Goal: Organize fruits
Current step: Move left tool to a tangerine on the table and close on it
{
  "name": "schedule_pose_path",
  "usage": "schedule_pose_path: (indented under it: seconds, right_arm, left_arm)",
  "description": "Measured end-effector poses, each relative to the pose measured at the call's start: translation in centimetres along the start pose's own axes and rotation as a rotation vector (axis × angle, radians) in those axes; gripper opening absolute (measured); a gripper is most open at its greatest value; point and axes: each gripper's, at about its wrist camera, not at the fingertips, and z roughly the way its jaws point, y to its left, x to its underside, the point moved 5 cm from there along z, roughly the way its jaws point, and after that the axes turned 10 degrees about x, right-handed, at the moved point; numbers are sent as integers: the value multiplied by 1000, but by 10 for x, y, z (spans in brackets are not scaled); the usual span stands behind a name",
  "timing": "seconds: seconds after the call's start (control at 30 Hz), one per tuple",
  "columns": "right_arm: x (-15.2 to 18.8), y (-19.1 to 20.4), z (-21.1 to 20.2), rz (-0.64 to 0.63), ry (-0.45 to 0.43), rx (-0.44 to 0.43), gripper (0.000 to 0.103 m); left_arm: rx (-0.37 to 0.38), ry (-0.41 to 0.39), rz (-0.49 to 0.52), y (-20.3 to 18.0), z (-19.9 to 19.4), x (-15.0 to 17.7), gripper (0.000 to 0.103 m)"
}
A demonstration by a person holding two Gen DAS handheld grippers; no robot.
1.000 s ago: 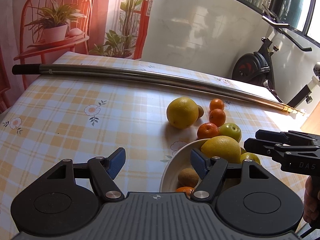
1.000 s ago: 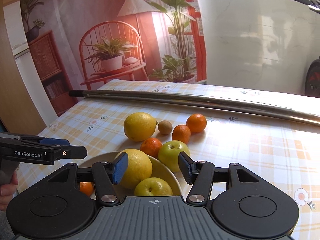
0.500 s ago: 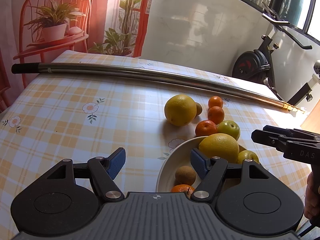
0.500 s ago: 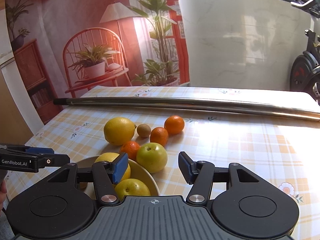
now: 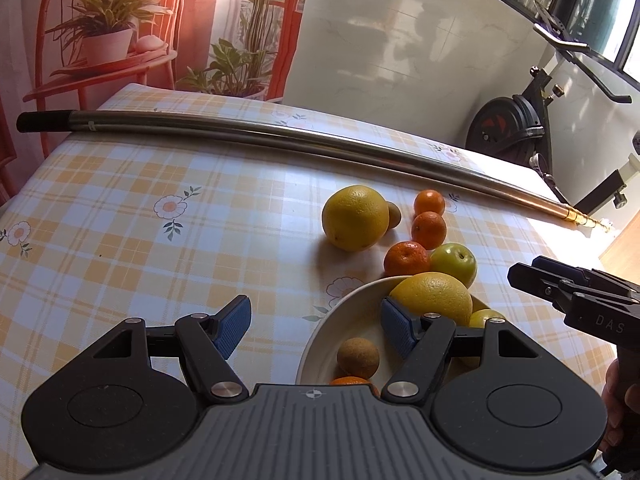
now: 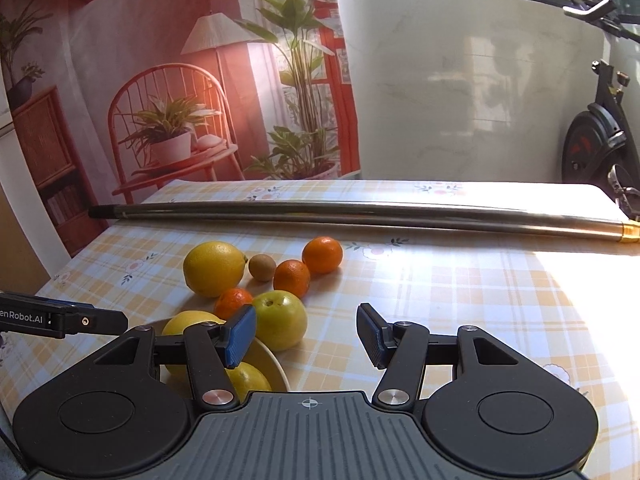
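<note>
**Both tools open over the fruit bowl**

Left wrist view: the left tool hangs with its blue pads apart and empty above the near edge of the bench. Its right pad sits in front of the white bowl, which holds a large yellow citrus, a brown kiwi, part of an orange and a yellow-green fruit. Beyond the bowl, toward the bench's middle, lie a second yellow citrus, three mandarins and a green apple, close together. A long metal pole runs along the far edge.

Right wrist view: the right tool is also spread wide, gripping nothing; the green apple sits on the bench just beside its left pad, close to the bowl's rim.
</note>
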Motion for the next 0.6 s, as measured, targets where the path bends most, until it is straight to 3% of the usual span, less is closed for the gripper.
schedule_pose_path:
  seconds: [0.27,0.43,0.6]
  right_arm:
    - [0,-12,7,47,0,8,52]
    - [-1,-20,11,71,-8,6,52]
    - [1,-29,12,98,-15,0,52]
  left_arm:
    - [101,39,26,-22,17,-13,72]
    - [147,49,30,-32,34,-26,53]
    - [170,97,-10,-36,58,-33,45]
